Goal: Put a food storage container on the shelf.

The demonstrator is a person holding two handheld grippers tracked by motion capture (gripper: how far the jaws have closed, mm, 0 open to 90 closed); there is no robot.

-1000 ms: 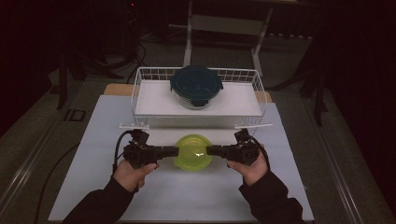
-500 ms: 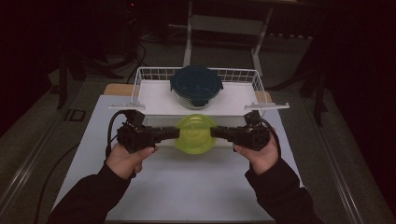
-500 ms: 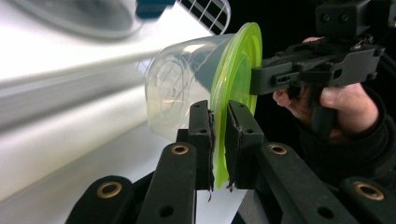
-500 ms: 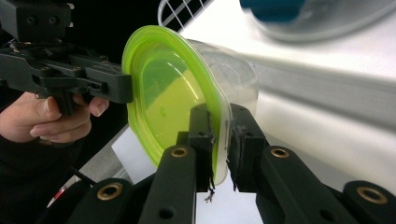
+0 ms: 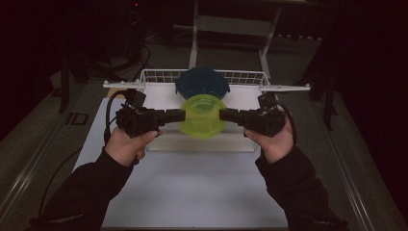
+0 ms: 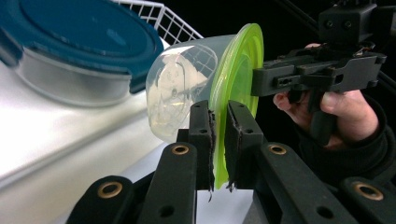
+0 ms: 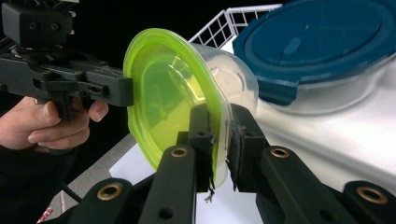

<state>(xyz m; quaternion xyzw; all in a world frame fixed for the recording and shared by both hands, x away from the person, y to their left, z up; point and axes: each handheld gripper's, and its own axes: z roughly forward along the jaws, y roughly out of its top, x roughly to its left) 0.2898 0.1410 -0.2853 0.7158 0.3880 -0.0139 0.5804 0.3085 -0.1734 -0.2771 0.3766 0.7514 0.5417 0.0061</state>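
The left hand-held gripper (image 5: 180, 115) and right hand-held gripper (image 5: 222, 114) each pinch the green-lidded container (image 5: 202, 115) by its rim — held above the surface (image 5: 192, 187), before the blue-lidded bowl (image 5: 202, 83).

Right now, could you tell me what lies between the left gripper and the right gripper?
In the high view, the green-lidded container hangs between the left gripper and the right gripper, each clamped on its lid's rim.
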